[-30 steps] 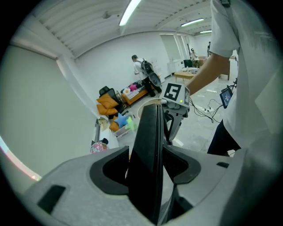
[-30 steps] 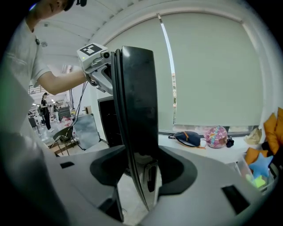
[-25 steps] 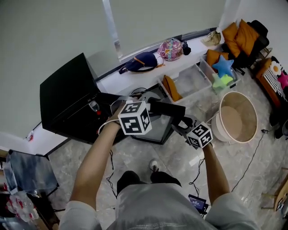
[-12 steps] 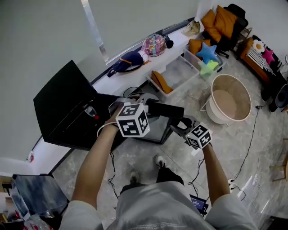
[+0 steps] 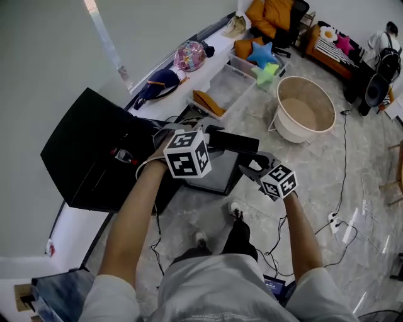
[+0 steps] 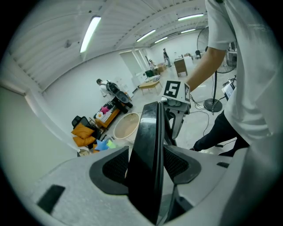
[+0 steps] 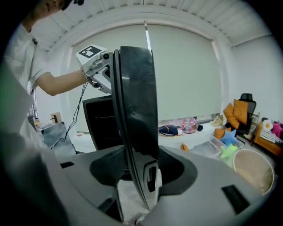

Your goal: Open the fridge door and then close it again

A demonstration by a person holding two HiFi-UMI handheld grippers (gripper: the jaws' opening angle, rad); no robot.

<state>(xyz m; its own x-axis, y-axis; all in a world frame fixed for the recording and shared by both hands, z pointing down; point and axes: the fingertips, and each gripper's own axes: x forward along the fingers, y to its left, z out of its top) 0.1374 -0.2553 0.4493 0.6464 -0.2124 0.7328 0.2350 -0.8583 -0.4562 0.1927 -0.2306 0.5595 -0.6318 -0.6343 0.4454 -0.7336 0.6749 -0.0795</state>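
A small black fridge (image 5: pixel 88 148) stands open on the floor at the left of the head view. Its black door (image 5: pixel 232 141) juts out to the right, edge-on between both grippers. My left gripper (image 5: pixel 200 131) is shut on the door's near end; in the left gripper view the dark slab (image 6: pixel 148 145) fills the gap between the pads. My right gripper (image 5: pixel 253 167) is shut on the door's far end, and the right gripper view shows the door (image 7: pixel 135 123) clamped upright. Each gripper view shows the other gripper, the right one (image 6: pixel 177 95) and the left one (image 7: pixel 95 62), on the same door. The fridge body (image 7: pixel 99 123) lies behind.
A round beige tub (image 5: pixel 305 113) stands to the right. Clear bins (image 5: pixel 223 88), star toys (image 5: pixel 261 56) and orange cushions (image 5: pixel 267 12) line the window sill, with bags (image 5: pixel 160 82) on it. Cables (image 5: pixel 343 220) trail over the floor. The person's feet (image 5: pixel 234 210) are just below the door.
Both grippers have moved sideways with the door still clamped between them. The head view has turned, so the tub, bins and sill now sit higher and further left.
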